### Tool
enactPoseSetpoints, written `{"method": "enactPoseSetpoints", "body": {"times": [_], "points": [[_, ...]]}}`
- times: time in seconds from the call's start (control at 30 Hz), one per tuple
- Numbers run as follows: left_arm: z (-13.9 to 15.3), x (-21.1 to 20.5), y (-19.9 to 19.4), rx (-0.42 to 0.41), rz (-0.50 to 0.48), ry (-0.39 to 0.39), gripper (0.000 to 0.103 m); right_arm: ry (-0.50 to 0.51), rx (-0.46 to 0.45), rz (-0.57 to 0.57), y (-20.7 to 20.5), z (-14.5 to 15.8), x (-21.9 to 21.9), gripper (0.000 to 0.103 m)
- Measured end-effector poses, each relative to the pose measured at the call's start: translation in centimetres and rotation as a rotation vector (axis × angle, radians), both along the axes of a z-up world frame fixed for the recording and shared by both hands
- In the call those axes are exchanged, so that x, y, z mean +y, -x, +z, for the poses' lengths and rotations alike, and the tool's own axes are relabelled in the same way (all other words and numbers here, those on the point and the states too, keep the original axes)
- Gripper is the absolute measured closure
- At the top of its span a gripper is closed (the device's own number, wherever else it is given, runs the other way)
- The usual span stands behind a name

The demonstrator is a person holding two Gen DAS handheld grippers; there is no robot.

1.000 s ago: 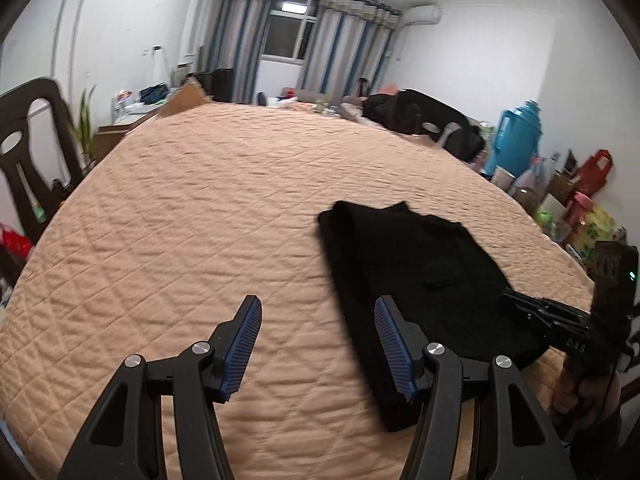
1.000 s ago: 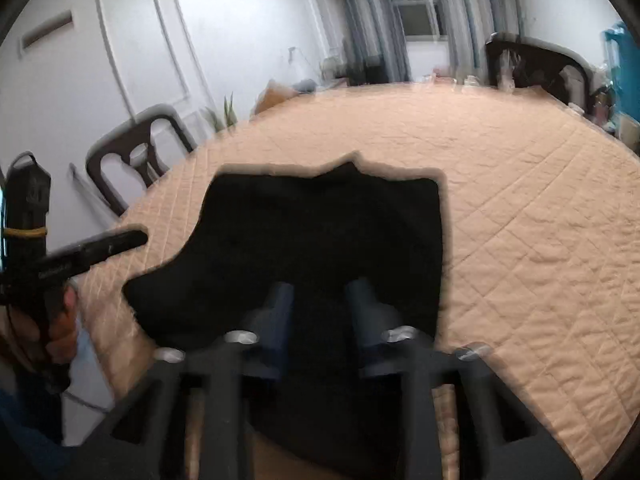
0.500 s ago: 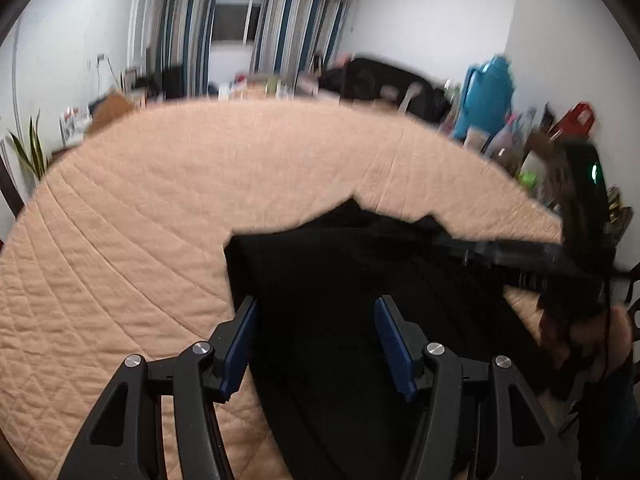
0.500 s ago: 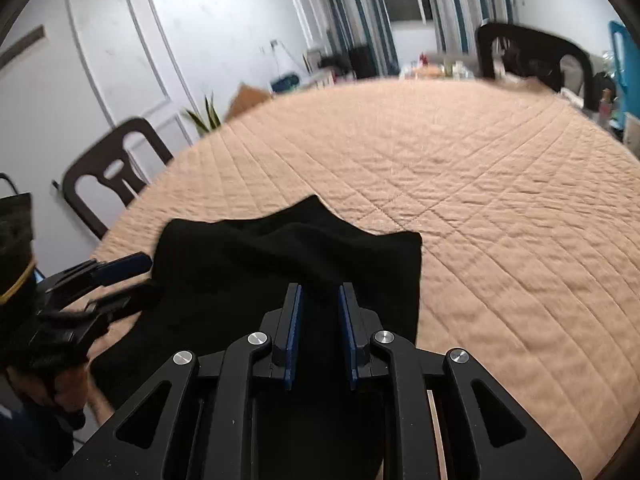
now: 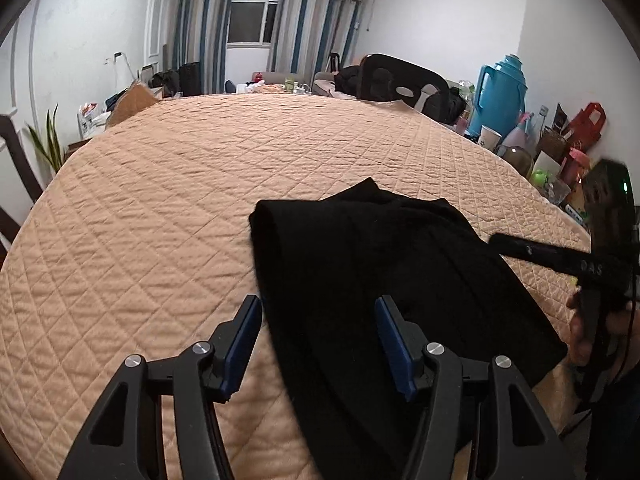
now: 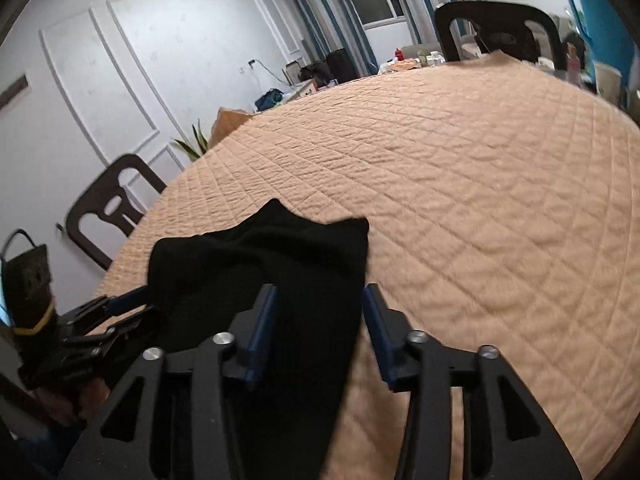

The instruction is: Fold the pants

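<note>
Black pants [image 5: 380, 264] lie folded in a compact stack on the peach quilted cover [image 5: 160, 220], near its front edge. My left gripper [image 5: 318, 320] is open above the stack's left edge, with cloth below the gap and no pad pressing on it. In the right wrist view my right gripper [image 6: 318, 312] hovers over the right edge of the pants [image 6: 280, 248]. Its jaws are opening, with fabric between them but not gripped. Each gripper shows in the other's view: the right gripper [image 5: 504, 242] at the stack's right side, the left gripper [image 6: 120, 308] at its left.
Dark chairs stand beside the surface on the left [image 6: 112, 208] and at its far end [image 6: 496, 28]. A blue thermos [image 5: 500, 96], a paper cup, bottles and bags [image 5: 560, 152] crowd the right side. A plant [image 5: 52, 144] stands at the left wall.
The right gripper's jaws have spread from nearly shut to wide. The left gripper has shifted from beside the pants to over their left edge. The pants lie flat as before.
</note>
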State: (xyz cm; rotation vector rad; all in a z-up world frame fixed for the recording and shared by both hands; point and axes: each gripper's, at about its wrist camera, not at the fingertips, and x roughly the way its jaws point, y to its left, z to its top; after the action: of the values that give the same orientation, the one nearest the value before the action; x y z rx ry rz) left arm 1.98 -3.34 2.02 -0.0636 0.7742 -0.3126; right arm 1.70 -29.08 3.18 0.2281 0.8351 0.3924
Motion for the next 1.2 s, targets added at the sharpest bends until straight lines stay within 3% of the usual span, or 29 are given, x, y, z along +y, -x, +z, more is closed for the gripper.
{"method": "enactPoseSetpoints", "body": {"times": [0.27,0.4,0.63,0.77,0.93,1.07,1.13,1.2], "points": [[-0.6,1.1,-2.1,0.041,0.021,0.074,0.042,-0.1,0.077,0.029,-0.7,-1.2,-0.6,0.057],[-1.5,1.8,-3.8,0.122,0.021,0.187,0.041,-0.124,0.099,0.031,-1.4,-1.4,-0.2,0.056],[-2.1,2.0,-0.1,0.132,-0.021,0.265,0.041,-0.164,0.118,0.077,0.5,-1.7,0.0,0.056],[-1.9,2.4,-0.3,0.145,-0.03,0.301,0.041,-0.156,0.117,0.095,1.2,-1.7,0.1,0.054],[-1.8,1.4,-3.0,0.145,-0.024,0.297,0.041,-0.175,0.127,0.088,-0.3,-1.7,0.6,0.054],[-1.8,1.1,-2.9,0.145,-0.012,0.291,0.041,-0.191,0.127,0.075,-0.8,-1.8,0.9,0.054],[-1.7,1.1,-2.0,0.125,-0.01,0.269,0.047,-0.182,0.118,0.066,-0.4,-1.8,0.7,0.058],[-1.8,1.4,-1.5,0.13,-0.008,0.275,0.053,-0.164,0.101,0.065,0.1,-1.7,0.7,0.068]]}}
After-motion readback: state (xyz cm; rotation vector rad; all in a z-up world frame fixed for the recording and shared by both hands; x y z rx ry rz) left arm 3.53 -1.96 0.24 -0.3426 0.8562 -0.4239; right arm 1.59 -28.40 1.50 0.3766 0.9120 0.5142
